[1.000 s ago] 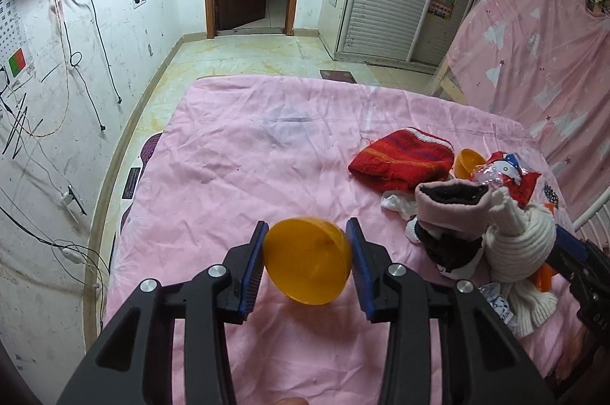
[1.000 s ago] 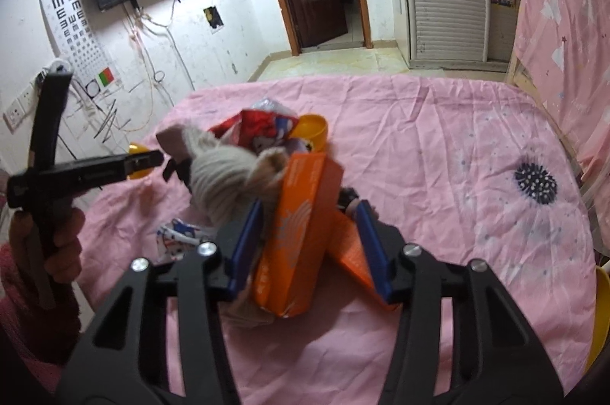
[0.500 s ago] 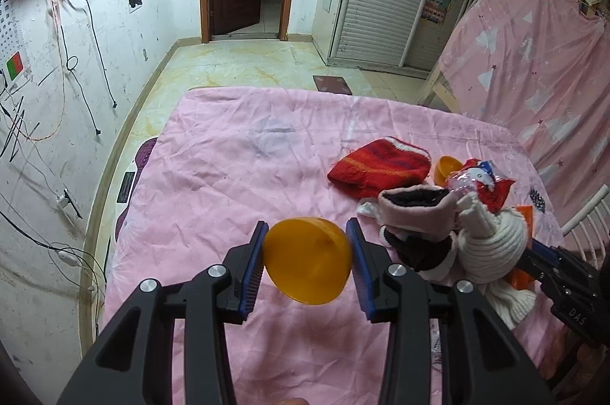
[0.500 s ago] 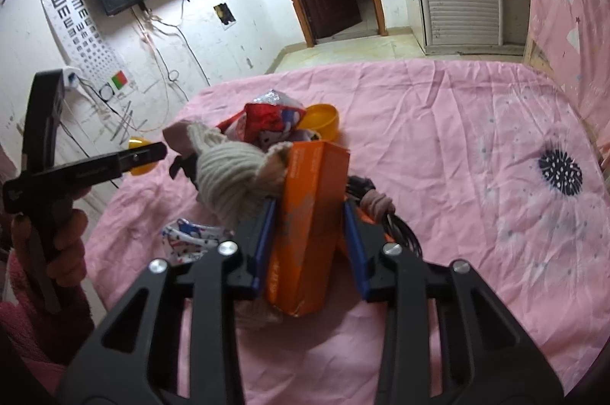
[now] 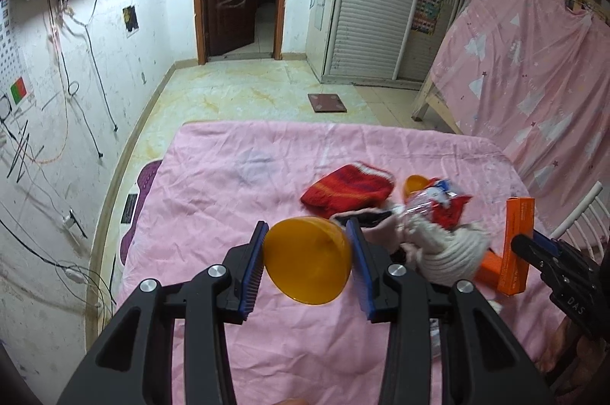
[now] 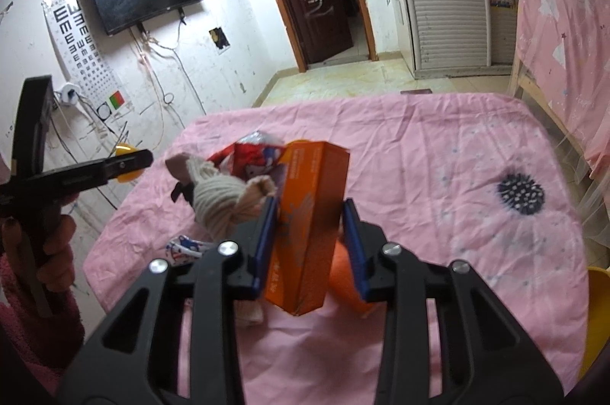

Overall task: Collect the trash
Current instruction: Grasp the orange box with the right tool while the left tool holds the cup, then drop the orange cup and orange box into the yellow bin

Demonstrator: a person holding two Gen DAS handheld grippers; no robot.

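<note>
Over the pink-sheeted bed (image 5: 236, 176) the person holds one piece of rubbish in each tool. The left gripper (image 5: 308, 260) is clamped on a round yellow-orange plastic cup (image 5: 307, 260), its blue pads pressing on either side of the bowl, and the cup hangs clear above the sheet. The right gripper (image 6: 309, 237) has its jaws closed onto a tall orange cardboard box (image 6: 309, 226), which stands upright between the pads and looks lifted off the bed; a second flat orange piece (image 6: 349, 285) lies just beneath it.

What remains on the bed is a heap: a cream knitted hat (image 6: 219, 199) touching a crinkled red and silver snack wrapper (image 6: 253, 157), a red knitted hat (image 5: 347, 189) beside them, and a small printed wrapper (image 6: 183, 247) near the bed's edge.

To carry this step off well, I would keep both grips steady and level while moving away. The cup is smooth and rounded, so it could slip out if tilted. The box is light and may crush under a harder squeeze. No bin shows in either view.
</note>
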